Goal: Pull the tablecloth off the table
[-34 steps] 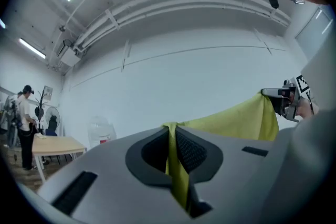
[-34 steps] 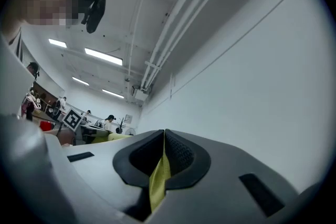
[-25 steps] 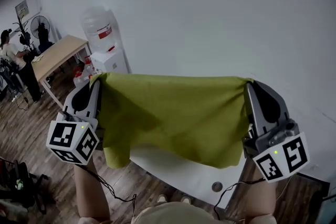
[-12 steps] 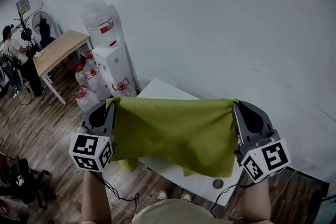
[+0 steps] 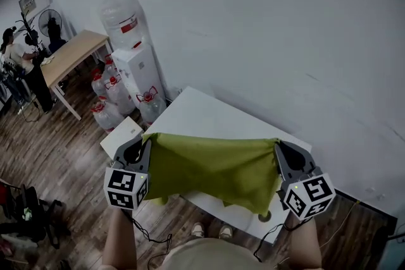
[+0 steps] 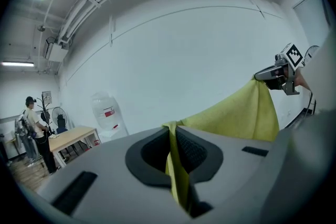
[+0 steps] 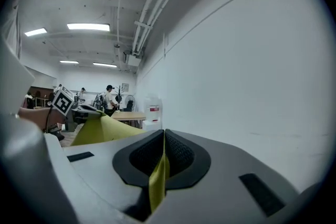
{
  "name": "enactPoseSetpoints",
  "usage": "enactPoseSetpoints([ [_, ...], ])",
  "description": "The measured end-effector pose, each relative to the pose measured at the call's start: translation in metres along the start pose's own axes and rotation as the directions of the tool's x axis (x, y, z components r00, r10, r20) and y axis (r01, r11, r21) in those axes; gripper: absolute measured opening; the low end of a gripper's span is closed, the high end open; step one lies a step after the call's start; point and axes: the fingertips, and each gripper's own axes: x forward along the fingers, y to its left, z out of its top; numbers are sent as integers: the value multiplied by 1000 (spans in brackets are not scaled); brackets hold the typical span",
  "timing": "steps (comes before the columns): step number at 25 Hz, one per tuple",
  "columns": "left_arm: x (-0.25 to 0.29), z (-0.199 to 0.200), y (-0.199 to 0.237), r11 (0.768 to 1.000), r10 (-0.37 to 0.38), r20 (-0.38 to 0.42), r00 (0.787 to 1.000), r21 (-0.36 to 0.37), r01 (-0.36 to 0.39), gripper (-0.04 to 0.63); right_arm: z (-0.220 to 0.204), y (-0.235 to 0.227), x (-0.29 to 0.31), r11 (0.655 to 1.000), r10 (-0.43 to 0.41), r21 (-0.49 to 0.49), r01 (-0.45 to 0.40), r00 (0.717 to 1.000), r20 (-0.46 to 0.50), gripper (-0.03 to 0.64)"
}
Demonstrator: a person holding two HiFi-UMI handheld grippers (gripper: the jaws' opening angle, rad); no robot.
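Note:
An olive-green tablecloth [image 5: 212,167] hangs stretched between my two grippers over the near edge of the white table [image 5: 202,117]. The far part of the tabletop shows bare. My left gripper [image 5: 147,141] is shut on the cloth's left top corner. My right gripper [image 5: 276,145] is shut on the right top corner. In the left gripper view the cloth [image 6: 236,118] runs from the pinched jaws [image 6: 172,131] across to the right gripper [image 6: 278,73]. In the right gripper view a yellow-green fold [image 7: 157,181] sits squeezed between the pads, and the sheet [image 7: 102,131] stretches left.
A water dispenser [image 5: 136,54] stands against the white wall left of the table, with spare bottles [image 5: 104,114] on the wood floor. A small white box [image 5: 123,133] sits by the table's left corner. Further left are a wooden table [image 5: 69,63] and a person [image 5: 12,50].
Both grippers have come down and toward me with the cloth still pinched. The cloth hung high and hid the table; now it hangs lower and the far tabletop shows.

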Motion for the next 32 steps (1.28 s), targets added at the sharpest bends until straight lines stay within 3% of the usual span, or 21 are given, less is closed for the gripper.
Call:
enactPoseSetpoints([
  [5, -3, -33, -18, 999, -49, -68, 997, -5, 49, 25, -29, 5, -11, 999, 12, 46, -10, 999, -41, 32],
  [11, -5, -59, -26, 998, -57, -129, 990, -11, 56, 25, -54, 13, -13, 996, 55, 73, -49, 994, -93, 32],
  [32, 0, -65, -33, 993, -113, -123, 986, -47, 107, 23, -63, 11, -18, 999, 34, 46, -28, 991, -126, 32],
])
